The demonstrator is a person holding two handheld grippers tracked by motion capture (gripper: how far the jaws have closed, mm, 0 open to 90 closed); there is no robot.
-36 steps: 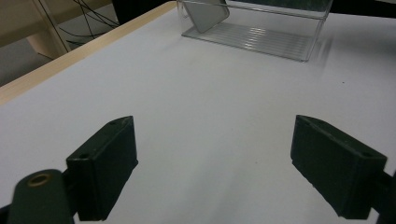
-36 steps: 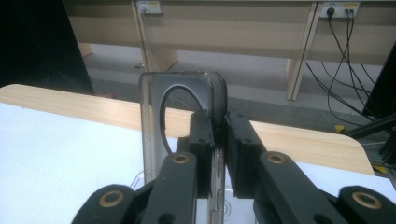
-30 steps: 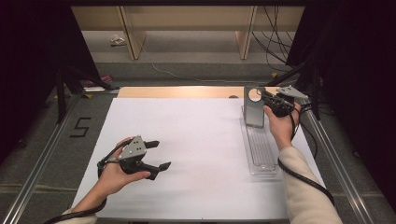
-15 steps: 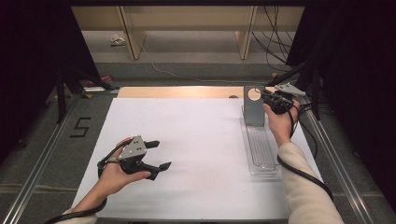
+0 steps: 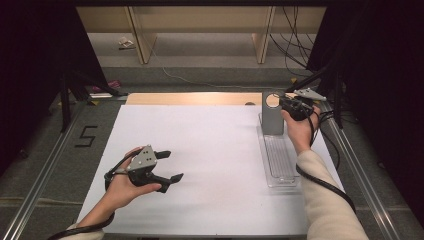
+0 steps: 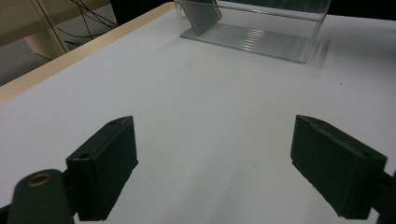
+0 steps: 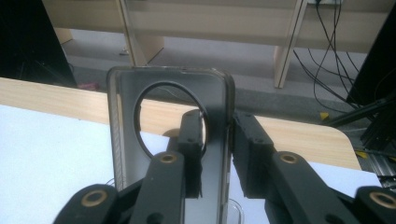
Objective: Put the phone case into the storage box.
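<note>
Grey phone case pinched upright at the far right of the table.

The right gripper (image 5: 289, 106) clamps the edge of the smoky, see-through phone case (image 7: 159, 140), big round camera hole at its top, standing over the far end of the clear tray (image 5: 280, 165). The left gripper (image 5: 167, 165) hovers over the white mat (image 5: 210, 150), jaws wide apart.

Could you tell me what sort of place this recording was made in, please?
Probably a lab or workshop recording bench: a white-covered table with metal rails, loose cables on the floor behind it, and dark curtains at both sides. The right gripper holds a phone case there.
</note>
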